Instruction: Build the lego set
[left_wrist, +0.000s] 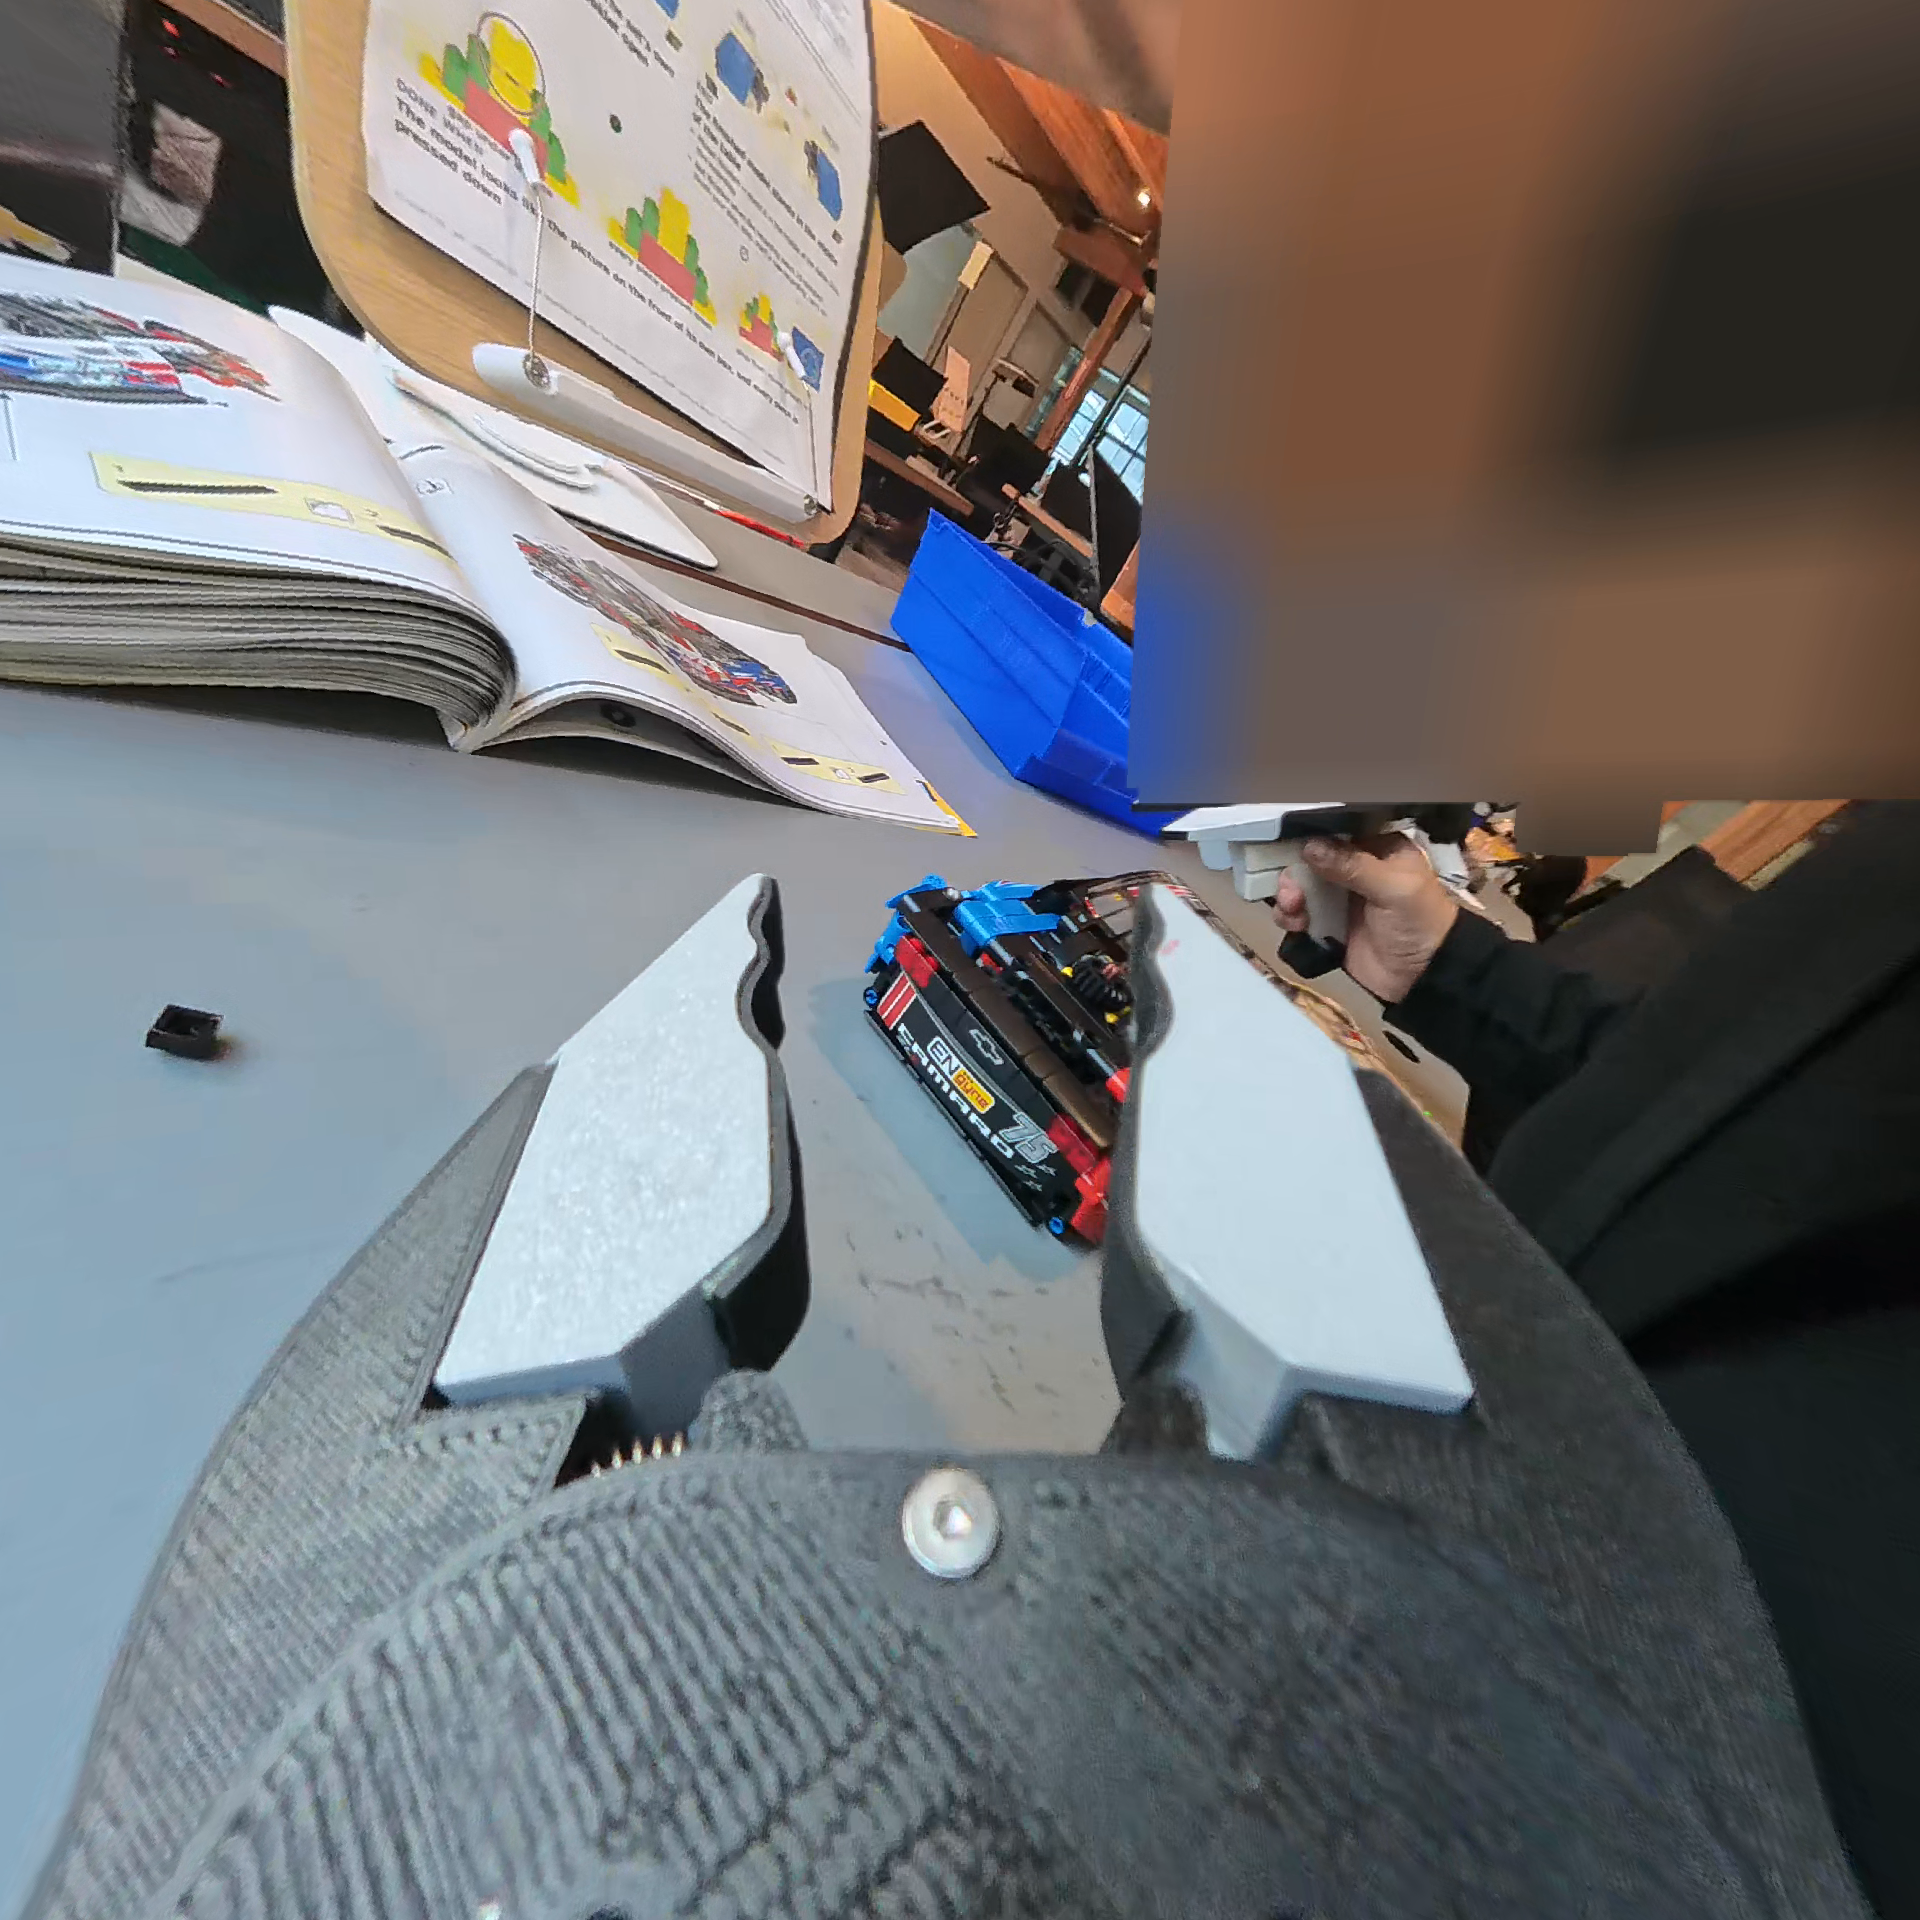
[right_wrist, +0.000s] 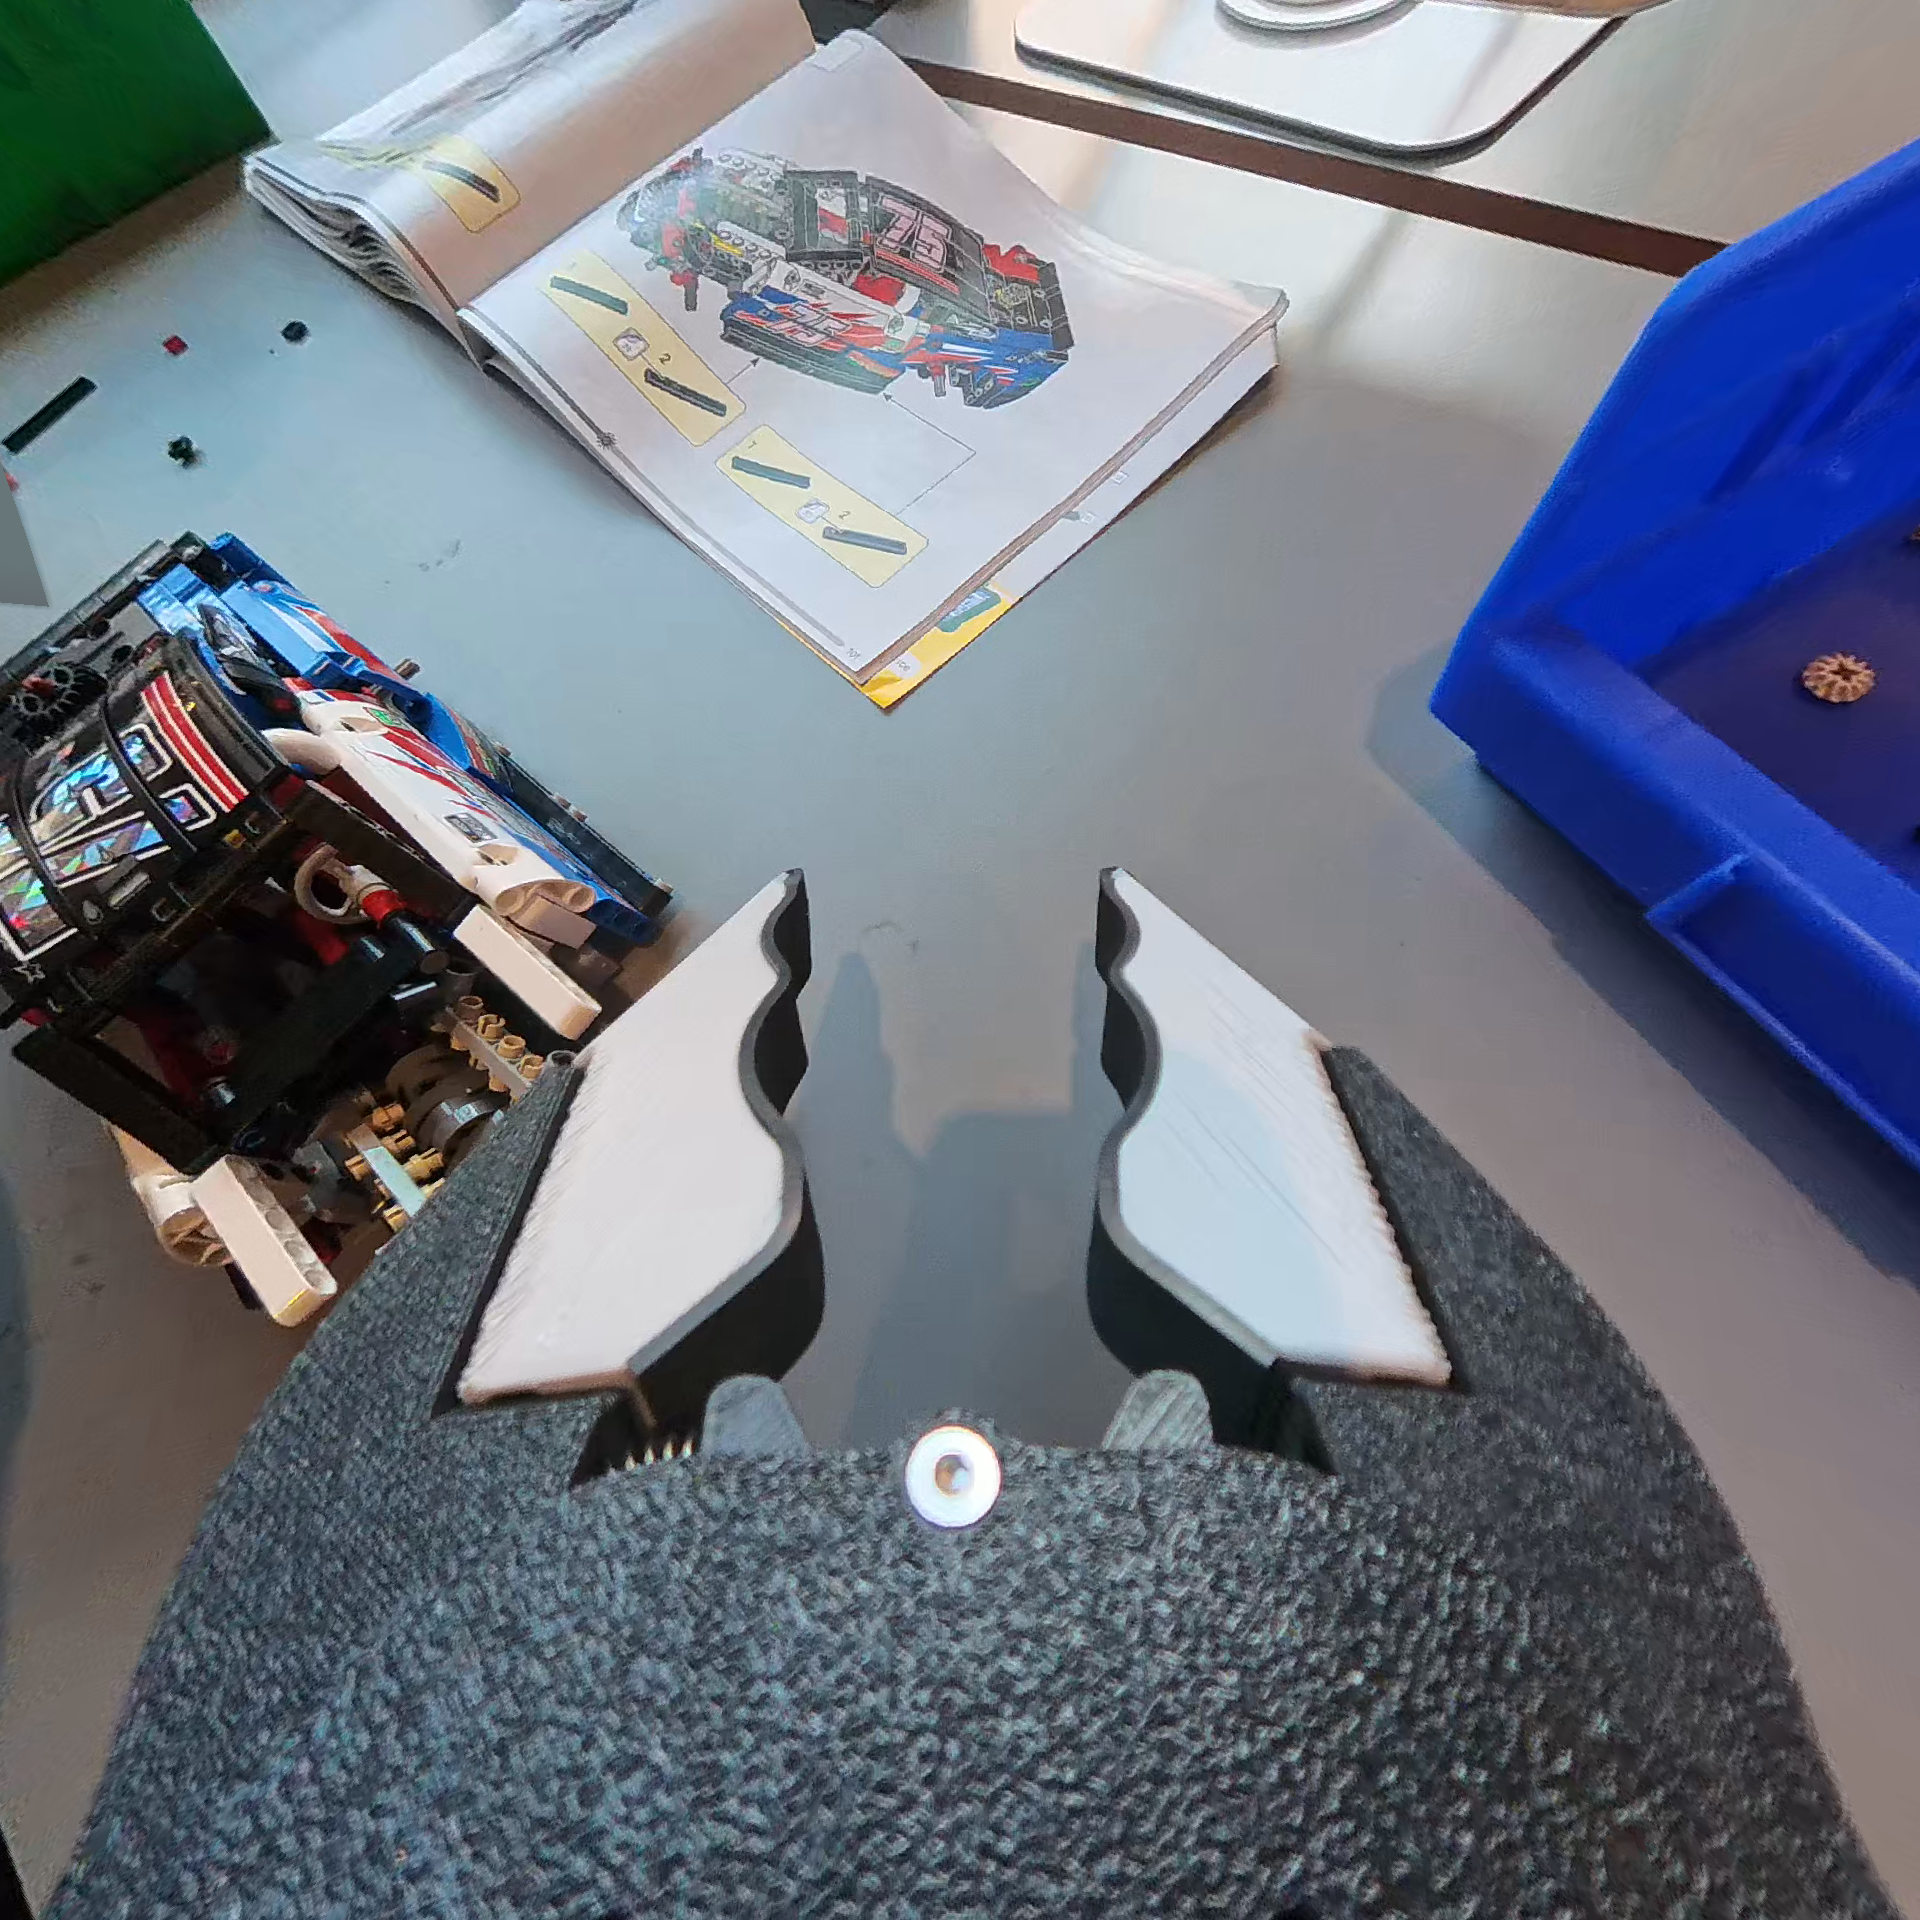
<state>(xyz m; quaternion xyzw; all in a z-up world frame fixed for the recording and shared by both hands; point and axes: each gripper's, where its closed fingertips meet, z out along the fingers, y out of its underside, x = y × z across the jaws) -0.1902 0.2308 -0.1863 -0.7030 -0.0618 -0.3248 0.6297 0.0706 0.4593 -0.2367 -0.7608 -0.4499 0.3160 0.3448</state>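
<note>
The partly built lego race car (left_wrist: 997, 1060) lies on the grey table, black, red and blue. In the left wrist view it sits just beyond my left gripper (left_wrist: 956, 904), which is open and empty, with its right finger in front of the car's far end. In the right wrist view the car (right_wrist: 260, 883) lies at the left, beside my right gripper (right_wrist: 951, 883), which is open and empty over bare table. A small black lego piece (left_wrist: 185, 1031) lies alone to the left. The open instruction book (right_wrist: 831, 343) lies ahead.
A blue parts bin (right_wrist: 1704, 665) stands at the right with a small tan gear (right_wrist: 1837, 681) inside. Small loose pieces (right_wrist: 182, 449) lie at the far left. A stand with a printed sheet (left_wrist: 623, 208) rises behind the book. A person's hand (left_wrist: 1371, 914) holds the other gripper's handle. Spacing between my two grippers at the tips: around 35 centimetres. The open instruction book (right_wrist: 831, 343) lies around 25 centimetres away from my right fingertips.
</note>
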